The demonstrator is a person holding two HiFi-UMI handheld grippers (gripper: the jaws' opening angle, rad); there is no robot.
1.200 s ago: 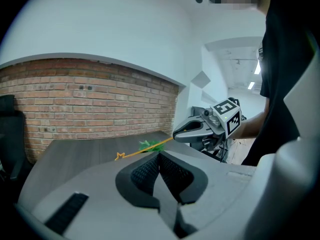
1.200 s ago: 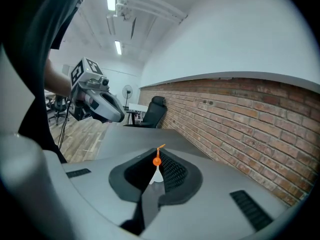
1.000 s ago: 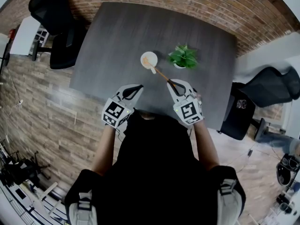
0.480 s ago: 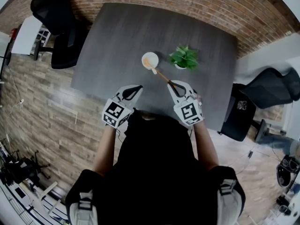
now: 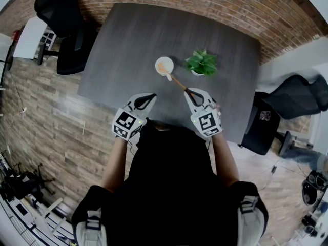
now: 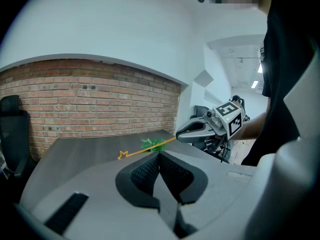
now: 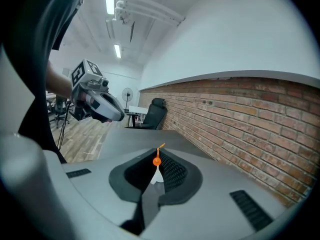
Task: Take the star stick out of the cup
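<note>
A white cup (image 5: 164, 65) stands mid-table. The thin orange star stick (image 5: 178, 83) slants from the cup's near right rim back to my right gripper (image 5: 188, 91), which is shut on its lower end. In the right gripper view the stick's orange end (image 7: 156, 160) pokes up between the closed jaws. The left gripper view shows the stick's star (image 6: 122, 155) in the air over the table, with the cup out of sight. My left gripper (image 5: 152, 94) hangs at the table's near edge, left of the stick, shut and holding nothing.
A small green potted plant (image 5: 201, 62) sits just right of the cup. The dark grey table (image 5: 128, 40) backs onto a brick wall. Black office chairs stand at the far left (image 5: 64, 24) and at the right (image 5: 300, 94).
</note>
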